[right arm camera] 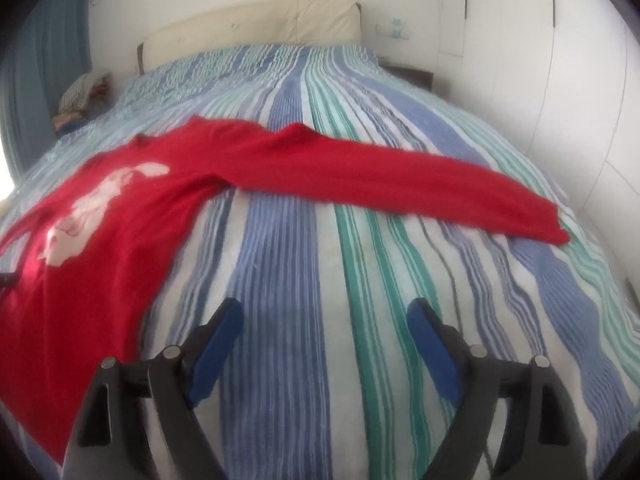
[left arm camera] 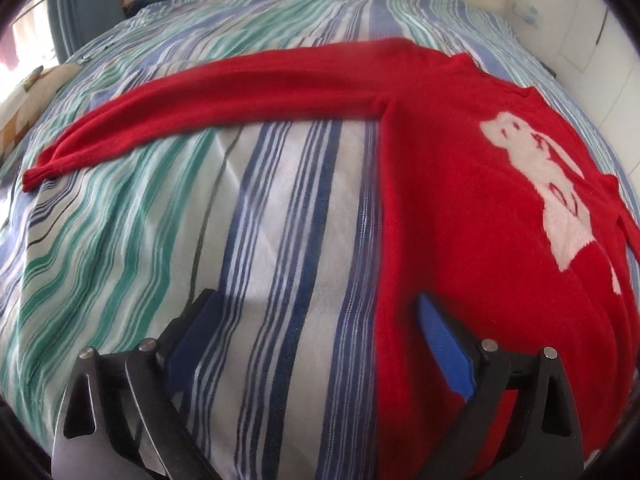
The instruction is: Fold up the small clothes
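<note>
Currently both tongs are spread wide and hold nothing. Left gripper hovers low over the striped bedspread, jaws apart; its right blue pad sits over the near left edge of the red sweater, contact not clear from this view. Its left pad is over bare stripes.

Right gripper is also gaping, both blue pads over the bedspread, just right of the sweater hem edge, not touching it.

Sweater lies flat, front up, on the near half of the bed, white animal motif showing on the chest. In the left wrist view one sleeve stretches straight out to the left, cuff at the far left end. In the right wrist view the other sleeve stretches out to the right, cuff near the right side of the bed.

Far end: cream headboard against the wall. Pile of folded fabric at the far left beside the bed. Both views are a bit blurred.
</note>
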The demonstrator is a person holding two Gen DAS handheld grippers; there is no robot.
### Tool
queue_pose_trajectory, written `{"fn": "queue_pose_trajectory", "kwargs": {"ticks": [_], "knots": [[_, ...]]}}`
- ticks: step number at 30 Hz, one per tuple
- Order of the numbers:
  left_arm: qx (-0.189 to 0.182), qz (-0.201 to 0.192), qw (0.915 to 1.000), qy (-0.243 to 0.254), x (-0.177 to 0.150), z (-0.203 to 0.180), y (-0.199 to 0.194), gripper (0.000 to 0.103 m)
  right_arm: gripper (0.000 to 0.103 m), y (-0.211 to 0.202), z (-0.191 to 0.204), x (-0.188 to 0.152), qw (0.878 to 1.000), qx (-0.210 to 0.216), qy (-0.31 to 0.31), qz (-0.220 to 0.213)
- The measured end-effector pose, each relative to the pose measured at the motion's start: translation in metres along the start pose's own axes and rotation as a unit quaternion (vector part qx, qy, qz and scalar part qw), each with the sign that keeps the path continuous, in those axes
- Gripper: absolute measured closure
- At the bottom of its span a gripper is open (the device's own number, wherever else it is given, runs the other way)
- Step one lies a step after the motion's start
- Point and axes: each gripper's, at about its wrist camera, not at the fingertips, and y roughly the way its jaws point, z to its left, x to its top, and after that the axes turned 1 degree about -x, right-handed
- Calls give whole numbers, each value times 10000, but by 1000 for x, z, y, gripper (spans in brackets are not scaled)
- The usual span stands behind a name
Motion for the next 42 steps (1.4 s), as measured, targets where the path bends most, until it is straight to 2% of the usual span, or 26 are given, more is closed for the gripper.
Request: {"fn": "queue_pose_trajectory", "kwargs": {"ticks": [1, 3, 9, 42], "knots": [[-40, 25, 10000, -17, 1, 0, 0, 2, 17, 8, -2, -8, 10000, 27, 22, 77], [-144, 29, 9998, -99, 1, 3, 2, 1, 11, 9, -5, -12, 9999, 57, 112, -81], [-117, 15, 9999, -117, 2, 0, 5, 0, 8, 12, -9, -15, 9996, 174, 197, -95], [-155, 26, 9999, -9, -1, 1, 2, 0, 7, 11, -5, -14, 9998, 87, 150, -123]]}}
